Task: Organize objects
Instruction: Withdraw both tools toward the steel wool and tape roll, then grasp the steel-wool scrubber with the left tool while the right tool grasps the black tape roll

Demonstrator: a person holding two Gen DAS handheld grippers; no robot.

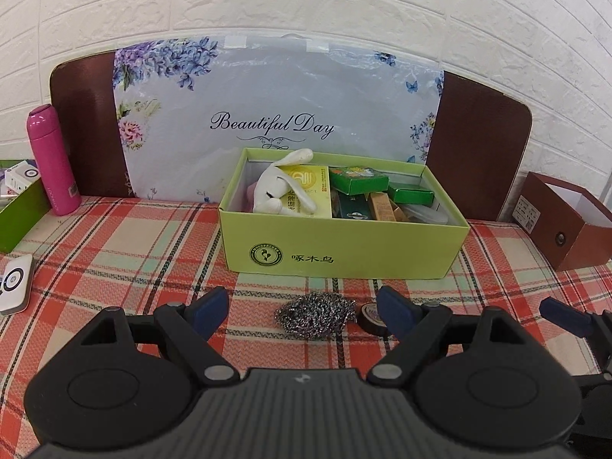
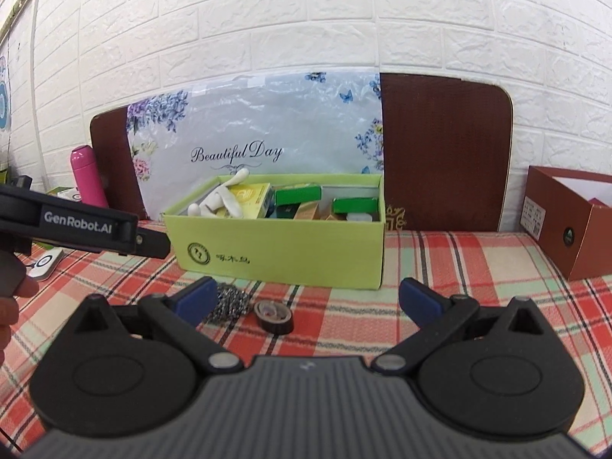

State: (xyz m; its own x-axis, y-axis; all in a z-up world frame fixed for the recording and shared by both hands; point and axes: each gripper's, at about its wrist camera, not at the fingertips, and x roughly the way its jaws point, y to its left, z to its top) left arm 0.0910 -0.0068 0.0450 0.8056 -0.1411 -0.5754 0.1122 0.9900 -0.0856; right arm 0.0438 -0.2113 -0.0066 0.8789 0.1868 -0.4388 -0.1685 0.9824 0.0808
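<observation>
A light green open box (image 1: 344,248) stands on the plaid tablecloth and holds a white plush rabbit (image 1: 275,187), a yellow packet and several small green and tan boxes. In front of it lie a steel wool scrubber (image 1: 315,311) and a small dark tape roll (image 1: 371,315). My left gripper (image 1: 302,311) is open and empty, with the scrubber between its fingers. My right gripper (image 2: 306,300) is open and empty, just behind the tape roll (image 2: 273,315) and scrubber (image 2: 229,302). The green box (image 2: 283,252) also shows in the right wrist view.
A pink bottle (image 1: 51,160) and a green tray (image 1: 19,210) stand at the left, with a white device (image 1: 13,283) near the edge. A brown open box (image 1: 562,225) stands at the right. A floral board (image 1: 275,114) leans on the wall behind.
</observation>
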